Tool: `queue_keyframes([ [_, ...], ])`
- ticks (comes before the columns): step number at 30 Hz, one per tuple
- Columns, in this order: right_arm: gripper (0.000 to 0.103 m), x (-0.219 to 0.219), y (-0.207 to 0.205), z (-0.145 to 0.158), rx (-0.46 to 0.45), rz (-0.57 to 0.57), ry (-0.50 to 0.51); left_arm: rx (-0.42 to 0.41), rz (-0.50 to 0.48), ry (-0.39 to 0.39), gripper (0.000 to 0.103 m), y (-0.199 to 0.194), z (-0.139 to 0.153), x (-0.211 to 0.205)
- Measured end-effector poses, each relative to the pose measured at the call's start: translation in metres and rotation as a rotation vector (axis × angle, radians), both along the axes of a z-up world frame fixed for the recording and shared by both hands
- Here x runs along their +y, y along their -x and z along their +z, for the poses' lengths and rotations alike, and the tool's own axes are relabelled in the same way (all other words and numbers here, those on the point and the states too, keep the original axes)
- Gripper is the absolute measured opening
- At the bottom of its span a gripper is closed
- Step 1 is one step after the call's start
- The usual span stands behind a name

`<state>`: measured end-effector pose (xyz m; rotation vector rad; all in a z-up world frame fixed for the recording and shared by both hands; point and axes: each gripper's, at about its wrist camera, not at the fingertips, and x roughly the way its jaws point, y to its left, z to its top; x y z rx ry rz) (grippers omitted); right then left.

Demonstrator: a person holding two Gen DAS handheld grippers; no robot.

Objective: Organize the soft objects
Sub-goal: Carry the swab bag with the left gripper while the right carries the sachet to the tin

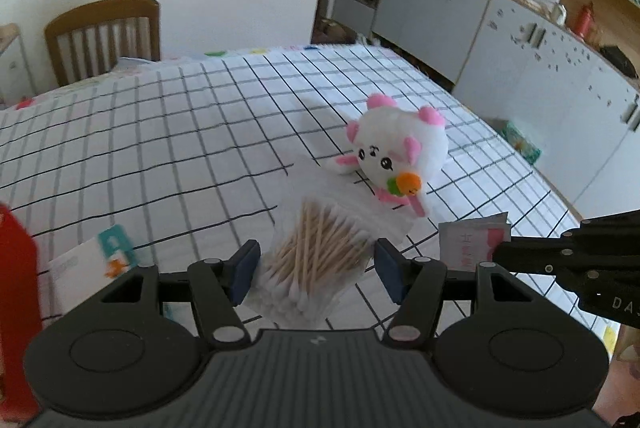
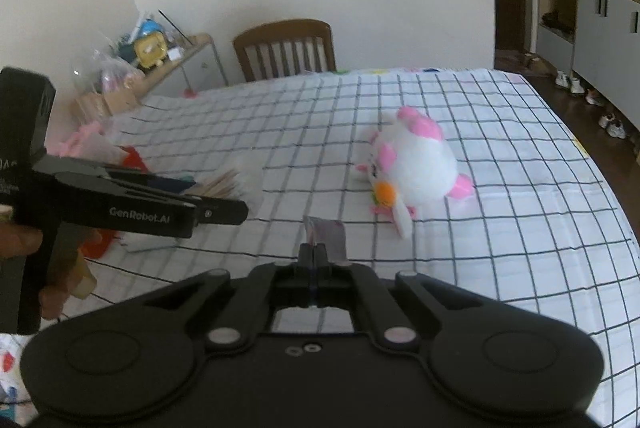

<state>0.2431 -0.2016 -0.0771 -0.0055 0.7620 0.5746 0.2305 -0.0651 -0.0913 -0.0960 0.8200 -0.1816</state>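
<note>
Straddling a clear bag of cotton swabs [image 1: 316, 260], the left gripper [image 1: 316, 270] stands released, its pads either side of the bag and seemingly not yet pinching; likely lining up to lift it. Swab sticks run roughly away from the camera, cotton tips nearest. Right gripper [image 2: 315, 255] is clenched on a small pink-and-white packet [image 1: 474, 240], held just above the checked bench [image 1: 180, 131]. Plush toy [image 2: 412, 167] lies on its side mid-bench, untouched, face and orange carrot toward the grippers, long axis across the bench.

Cotton-swab bag [image 1: 316, 260] between open left claw [image 1: 316, 270] (plush [image 1: 400, 151] beyond)
</note>
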Motion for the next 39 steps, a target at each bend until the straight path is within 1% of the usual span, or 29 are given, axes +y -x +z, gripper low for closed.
queue_keyframes([
  [4,0.0,0.01,0.006,0.011,-0.002,0.034,-0.037,-0.014,0.051,-0.004,0.062,0.017,0.013,0.011],
  [10,0.0,0.034,0.017,0.029,-0.03,0.104,-0.069,-0.051,0.122,-0.001,0.062,0.043,0.032,0.036],
  [17,0.0,0.076,0.026,0.051,-0.056,0.186,-0.103,-0.08,0.215,-0.017,0.062,0.068,0.053,0.074],
  [24,0.0,0.123,0.035,0.067,-0.072,0.257,-0.133,-0.099,0.29,-0.01,0.062,0.095,0.072,0.12],
  [30,0.0,0.165,0.043,0.075,-0.091,0.301,-0.135,-0.107,0.337,-0.028,0.062,0.111,0.077,0.161],
  [34,0.0,0.191,0.044,0.074,-0.095,0.309,-0.125,-0.102,0.361,-0.034,0.062,0.121,0.076,0.189],
  [39,0.0,0.218,0.04,0.065,-0.061,0.295,-0.114,-0.092,0.374,-0.044,0.062,0.129,0.072,0.22],
])
